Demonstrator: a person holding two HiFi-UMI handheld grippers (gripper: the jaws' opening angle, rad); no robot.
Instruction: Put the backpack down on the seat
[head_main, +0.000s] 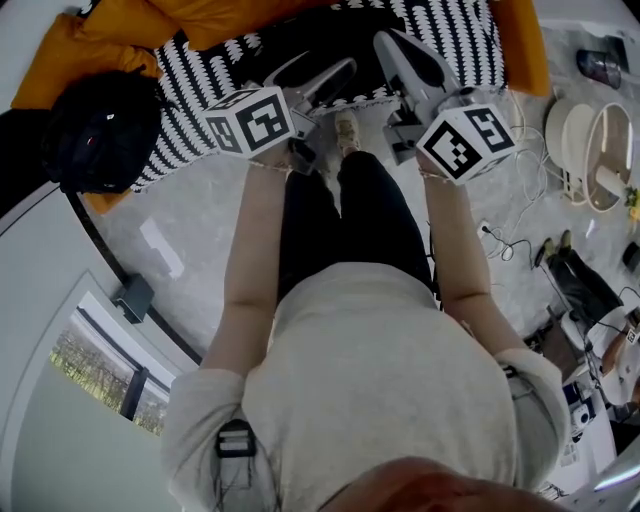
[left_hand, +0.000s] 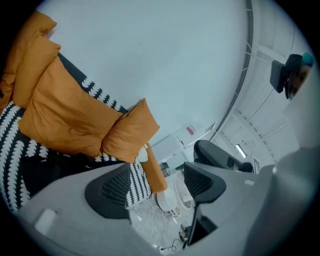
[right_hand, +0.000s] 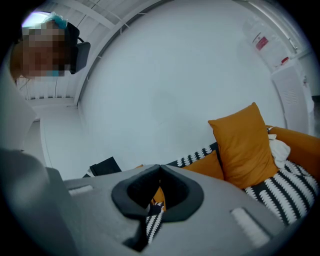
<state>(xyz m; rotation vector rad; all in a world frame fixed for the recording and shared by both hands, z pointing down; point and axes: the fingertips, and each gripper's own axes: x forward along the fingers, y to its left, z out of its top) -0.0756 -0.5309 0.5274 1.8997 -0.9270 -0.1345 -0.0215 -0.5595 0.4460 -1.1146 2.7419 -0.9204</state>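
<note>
Backpack (head_main: 95, 135) on left end of seat (head_main: 455, 40), cushion (head_main: 110, 35) behind it. Person (head_main: 360, 370) stands before seat's middle. Left gripper (head_main: 325, 75), right gripper (head_main: 388, 42) side by side over seat's front edge. Cables (head_main: 510, 245) on floor, right of person.

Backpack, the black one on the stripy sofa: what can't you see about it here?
- Black fabric backpack: head view shows one dark lump; straps and zips too dark to tell.
- Its underside: hidden, pressed against the black-and-white patterned sofa and orange cushion.
- Right gripper view: the shut right gripper covers the sofa's lower part; no backpack shows.
</note>
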